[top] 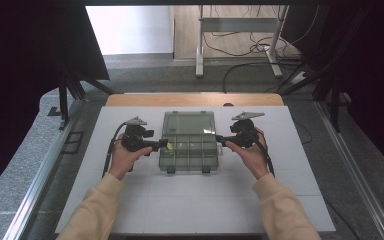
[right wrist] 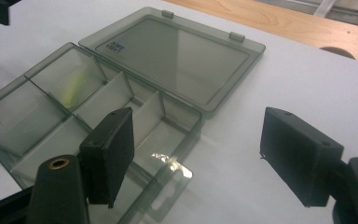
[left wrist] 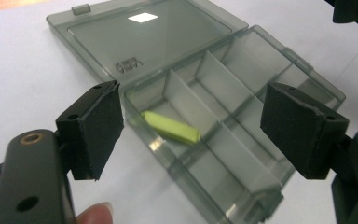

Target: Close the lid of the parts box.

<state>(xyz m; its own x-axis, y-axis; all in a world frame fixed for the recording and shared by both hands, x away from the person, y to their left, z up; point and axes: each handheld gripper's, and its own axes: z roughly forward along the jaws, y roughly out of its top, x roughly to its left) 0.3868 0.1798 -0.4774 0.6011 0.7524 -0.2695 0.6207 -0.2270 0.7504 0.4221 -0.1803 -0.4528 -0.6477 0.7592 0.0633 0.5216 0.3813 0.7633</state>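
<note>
Near the middle of the bench [top: 145,200], the open plastic box [top: 189,148] is flanked by the left claw [top: 163,144] and right claw [top: 219,139], both spread wide and empty; light, stiff and slippery, it is best taken by its side walls.

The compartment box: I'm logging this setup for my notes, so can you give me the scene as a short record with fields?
box: smoky clear plastic compartment box, on the white table top
lid: open, lying flat behind the compartments
contents: one yellow-green stick in a compartment near the box's left end
left gripper: open, jaws either side of the box's left end, not touching the stick
right gripper: open, at the box's right end
hands: one holding each gripper
</note>
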